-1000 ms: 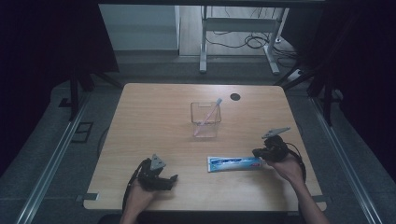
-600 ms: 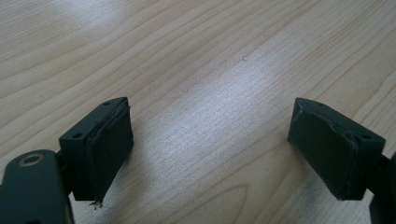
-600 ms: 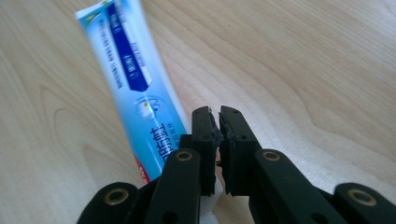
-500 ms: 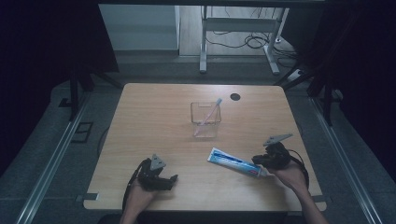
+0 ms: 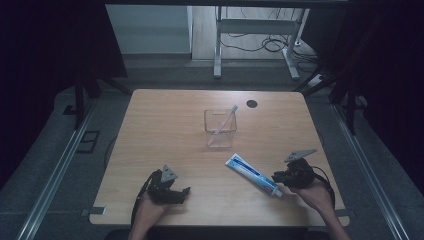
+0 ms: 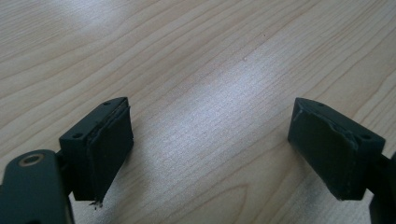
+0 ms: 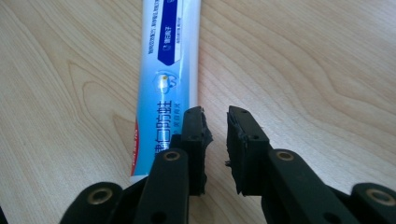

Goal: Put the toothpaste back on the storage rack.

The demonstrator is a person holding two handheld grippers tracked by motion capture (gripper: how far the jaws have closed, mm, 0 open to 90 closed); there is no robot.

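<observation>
A blue and white toothpaste tube [image 5: 252, 175] [image 7: 170, 56] lies slantwise on the wooden table, cap end toward the front right. My right gripper [image 5: 280, 180] [image 7: 215, 114] sits at that cap end. Its jaws have just been opening and stand a narrow gap apart with nothing between them; the tube lies just beside the left jaw. My left gripper [image 5: 184, 191] [image 6: 210, 107] rests at the front left of the table, jaws wide open over bare wood. A clear square cup [image 5: 220, 131] stands mid-table with a toothbrush [image 5: 228, 120] leaning in it.
A small black round cap [image 5: 251, 104] sits in the table top [image 5: 165, 130] near its far edge. Metal desk legs and cables stand on the floor beyond the table. Dark screens flank both sides.
The tube has swung from lying crosswise to slanting, its cap end nearer the front edge. The right gripper moved toward the front with it and its jaws parted. The left gripper stayed put.
</observation>
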